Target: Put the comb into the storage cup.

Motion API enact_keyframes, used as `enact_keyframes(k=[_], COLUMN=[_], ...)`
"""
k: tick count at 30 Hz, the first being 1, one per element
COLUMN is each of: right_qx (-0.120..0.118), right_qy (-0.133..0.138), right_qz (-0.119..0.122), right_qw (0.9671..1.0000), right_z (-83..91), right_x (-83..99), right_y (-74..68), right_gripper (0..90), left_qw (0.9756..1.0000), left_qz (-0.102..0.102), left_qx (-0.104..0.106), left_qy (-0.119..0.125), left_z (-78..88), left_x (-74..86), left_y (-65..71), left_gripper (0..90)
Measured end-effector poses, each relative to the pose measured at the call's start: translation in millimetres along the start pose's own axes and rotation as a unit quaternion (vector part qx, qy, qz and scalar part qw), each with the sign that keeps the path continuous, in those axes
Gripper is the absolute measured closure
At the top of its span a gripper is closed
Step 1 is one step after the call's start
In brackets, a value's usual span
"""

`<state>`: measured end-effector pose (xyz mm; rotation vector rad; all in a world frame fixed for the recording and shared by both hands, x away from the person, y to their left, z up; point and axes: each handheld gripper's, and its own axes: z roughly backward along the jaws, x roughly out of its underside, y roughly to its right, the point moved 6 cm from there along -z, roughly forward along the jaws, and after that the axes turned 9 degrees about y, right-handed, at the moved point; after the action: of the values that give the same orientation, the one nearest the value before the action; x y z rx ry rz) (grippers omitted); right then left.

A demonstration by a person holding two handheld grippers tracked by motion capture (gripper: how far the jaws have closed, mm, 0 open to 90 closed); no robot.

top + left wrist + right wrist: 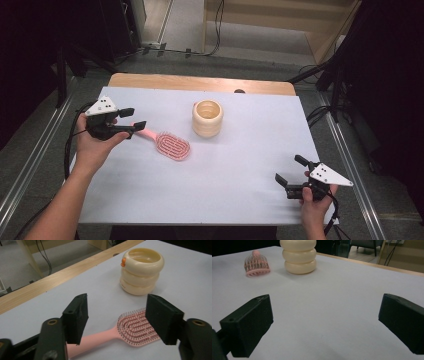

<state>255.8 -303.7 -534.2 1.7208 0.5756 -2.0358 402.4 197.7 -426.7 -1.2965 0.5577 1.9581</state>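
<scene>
— White covering over the wooden table, dark floor all round it. What lies on it?

— One pink hairbrush, flat, bristles up, left of a cream ribbed cup and a little nearer the person. Its handle points toward the left gripper.

— Does that gripper have it?

— No. Its jaws stand partly apart just over the handle end, and in the left gripper view the handle passes below and between them with nothing pressing on it. The right gripper sits well apart at the table's near right, jaws wide with nothing between them.

— How would the brush handle?

— Probably light, stiff plastic, smooth and a bit slippery. The vented head with its thin bristles looks the weaker part, so I would grip the narrow handle near the head, across its width, to keep it from tipping.
</scene>
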Motion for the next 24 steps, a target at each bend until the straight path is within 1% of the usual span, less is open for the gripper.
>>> enact_keyframes(k=[2,4,5,6,7,8,9,10,11,12,13,14,15,16,17,18,19,20,21,22,23,24], right_qx=[-0.001,-0.001,-0.001,-0.001,-0.001,-0.001,-0.001,-0.001,-0.001,0.000,0.000,0.000,0.000,0.000,0.000,0.000,0.000,0.000,0.000,0.000,0.000,0.000], right_qy=[0.000,0.000,0.000,0.000,0.000,0.000,-0.001,-0.001,-0.001,-0.001,-0.001,-0.001,-0.001,-0.002,-0.002,-0.002,-0.003,-0.003,-0.003,-0.003,-0.003,-0.003], right_qz=[0.001,0.002,0.002,0.002,0.002,0.002,0.002,0.002,0.002,0.002,0.002,0.002,0.002,0.002,0.001,0.001,0.001,0.001,0.002,0.002,0.002,0.002], right_qw=[1.0000,1.0000,1.0000,1.0000,1.0000,1.0000,1.0000,1.0000,1.0000,1.0000,1.0000,1.0000,1.0000,1.0000,1.0000,1.0000,1.0000,1.0000,1.0000,1.0000,1.0000,1.0000], right_z=[-0.2,-0.2,-0.3,-0.3,-0.3,-0.3,-0.3,-0.4,-0.4,-0.5,-0.5,-0.5,-0.6,-0.5,-0.5,-0.5,-0.6,-0.6,-0.7,-0.7,-0.7,-0.7], right_x=[0.0,0.0,0.1,0.1,0.1,0.1,0.2,0.1,0.1,0.2,0.2,0.2,0.3,0.3,0.4,0.4,0.4,0.4,0.5,0.4,0.4,0.5], right_y=[-0.1,-0.2,-0.1,-0.1,-0.2,-0.2,-0.2,-0.3,-0.3,-0.2,-0.2,-0.2,-0.2,-0.3,-0.3,-0.3,-0.2,-0.2,-0.2,-0.2,-0.2,-0.2], right_gripper=[0.0,0.0,0.0,0.0,0.0,0.0,0.0,0.0,0.0,0.0,0.0,0.0,0.0,0.0,0.0,0.0,0.0,0.0,0.0,0.0,0.0,0.0], left_qw=[0.9998,0.9991,0.9980,0.9980,0.9968,0.9961,0.9954,0.9945,0.9944,0.9942,0.9937,0.9929,0.9917,0.9897,0.9885,0.9885,0.9874,0.9869,0.9853,0.9829,0.9829,0.9817], left_qz=[-0.002,-0.007,-0.007,-0.007,-0.003,-0.004,-0.006,-0.015,-0.021,-0.028,-0.030,-0.027,-0.028,-0.030,-0.031,-0.031,-0.031,-0.029,-0.027,-0.026,-0.026,-0.021], left_qx=[-0.010,-0.013,-0.015,-0.015,-0.011,-0.010,-0.009,-0.013,-0.018,-0.019,-0.021,-0.019,-0.019,-0.021,-0.023,-0.023,-0.024,-0.024,-0.026,-0.028,-0.028,-0.028], left_qy=[-0.019,-0.038,-0.062,-0.062,-0.079,-0.088,-0.095,-0.103,-0.102,-0.102,-0.106,-0.114,-0.124,-0.138,-0.146,-0.146,-0.154,-0.157,-0.166,-0.180,-0.180,-0.187], left_z=[-5.7,-11.1,-17.0,-17.0,-21.2,-24.4,-27.5,-30.7,-32.6,-35.0,-37.9,-41.1,-44.0,-48.9,-51.5,-51.5,-54.5,-56.5,-59.9,-64.5,-64.5,-67.8], left_x=[1.2,2.9,5.4,5.4,7.4,8.8,9.9,11.0,11.3,11.8,12.7,14.2,15.6,17.7,18.7,18.7,19.8,20.7,22.8,26.2,26.2,28.7], left_y=[-4.6,-8.6,-11.9,-11.9,-14.4,-16.4,-17.9,-20.0,-21.1,-22.2,-23.4,-25.0,-26.9,-30.3,-32.6,-32.6,-35.4,-37.1,-39.9,-43.8,-43.8,-46.5], left_gripper=[47.3,56.0,63.3,67.1,67.1,72.0,75.4,84.4,84.4,90.0,90.0,90.0,90.0,90.0,90.0,90.0,90.0,90.0,90.0,90.0,90.0,90.0])
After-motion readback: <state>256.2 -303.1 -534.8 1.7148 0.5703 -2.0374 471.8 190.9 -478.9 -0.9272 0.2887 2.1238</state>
